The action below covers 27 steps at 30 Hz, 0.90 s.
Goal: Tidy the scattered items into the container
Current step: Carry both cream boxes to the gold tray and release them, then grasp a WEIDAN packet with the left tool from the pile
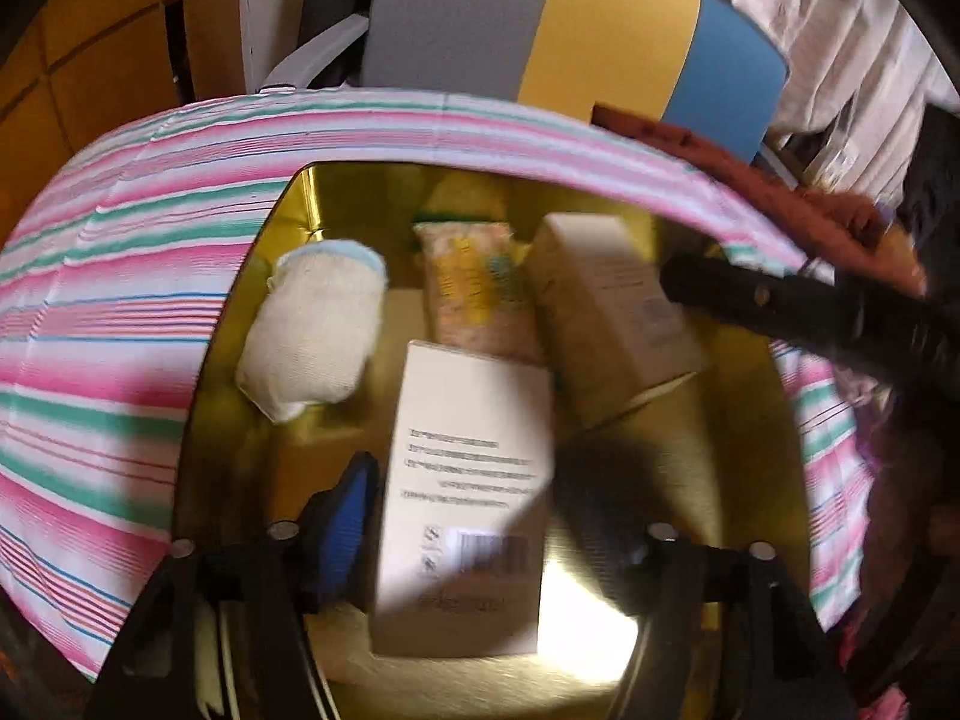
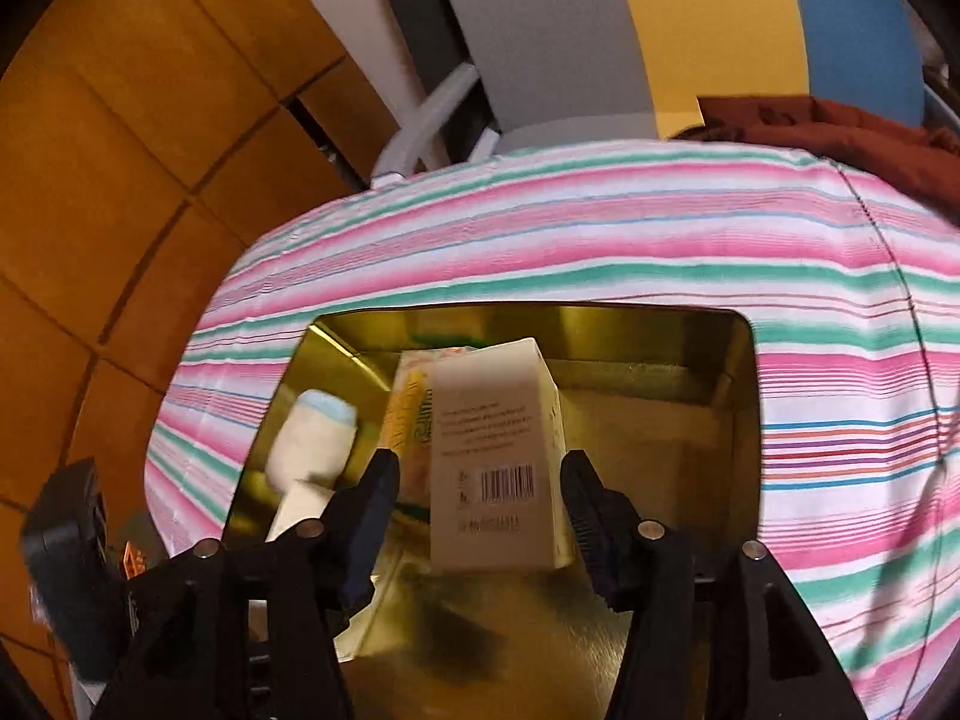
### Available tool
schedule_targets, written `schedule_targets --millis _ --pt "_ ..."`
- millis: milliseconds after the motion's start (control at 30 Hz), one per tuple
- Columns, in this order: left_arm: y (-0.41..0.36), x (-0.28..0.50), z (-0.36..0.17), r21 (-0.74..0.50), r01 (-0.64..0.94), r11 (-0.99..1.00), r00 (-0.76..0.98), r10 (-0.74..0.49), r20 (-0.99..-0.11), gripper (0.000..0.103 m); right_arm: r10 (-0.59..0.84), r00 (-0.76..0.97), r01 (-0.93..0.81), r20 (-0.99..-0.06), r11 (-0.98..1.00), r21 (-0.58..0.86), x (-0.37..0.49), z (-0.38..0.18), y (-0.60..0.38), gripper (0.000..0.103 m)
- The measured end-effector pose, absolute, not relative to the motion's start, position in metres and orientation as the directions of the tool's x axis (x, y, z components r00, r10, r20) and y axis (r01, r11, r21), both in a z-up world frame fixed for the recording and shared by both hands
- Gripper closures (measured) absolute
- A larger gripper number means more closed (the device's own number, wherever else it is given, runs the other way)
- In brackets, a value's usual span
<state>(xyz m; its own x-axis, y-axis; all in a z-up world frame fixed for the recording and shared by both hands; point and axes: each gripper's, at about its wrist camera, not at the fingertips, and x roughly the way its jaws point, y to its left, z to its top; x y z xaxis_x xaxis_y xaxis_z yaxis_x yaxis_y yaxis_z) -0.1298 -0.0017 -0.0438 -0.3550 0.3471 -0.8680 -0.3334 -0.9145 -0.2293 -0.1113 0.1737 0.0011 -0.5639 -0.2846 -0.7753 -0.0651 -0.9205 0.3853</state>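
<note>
Gold tin (image 1: 708, 480) on the striped desk (image 1: 120, 300). Both cartons lie inside it: left gripper (image 1: 492, 516) apart around one carton (image 1: 474, 480); right gripper (image 2: 480, 504) apart beside the other carton (image 2: 498, 456). Light, stiff, crushable card; grip across the narrow faces.

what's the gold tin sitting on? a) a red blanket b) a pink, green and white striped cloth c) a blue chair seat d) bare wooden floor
b: the gold tin is ringed on all sides by the striped cloth, seen around its rim in both wrist views.
</note>
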Motion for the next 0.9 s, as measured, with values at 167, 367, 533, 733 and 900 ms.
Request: schedule_targets --millis 167,367,533,733,900 --pt "-0.015 -0.117 -0.028 -0.26 -0.273 -0.926 -0.443 0.361 -0.821 0.031 -0.293 -0.597 -0.046 -0.747 -0.917 0.396 -0.086 0.013 0.182 0.044" --pt "-0.02 -0.101 -0.01 -0.323 -0.272 -0.907 -0.511 0.42 -0.75 0.031 -0.284 -0.638 -0.035 -0.715 -0.917 0.396 -0.059 0.025 0.194 0.041" --pt "-0.002 -0.084 -0.002 -0.364 -0.322 -0.874 -0.517 0.484 -0.706 0.031 -0.259 -0.66 -0.039 -0.705 -0.925 0.377 -0.037 0.029 0.207 0.04" --pt "0.027 -0.073 -0.005 -0.369 -0.367 -0.854 -0.474 0.513 -0.716 0.03 -0.247 -0.665 -0.063 -0.705 -0.922 0.382 -0.018 0.027 0.226 0.04" --pt "0.048 -0.062 -0.009 -0.371 -0.397 -0.84 -0.447 0.53 -0.721 0.03 -0.218 -0.674 -0.086 -0.705 -0.925 0.369 -0.004 0.025 0.242 0.039"
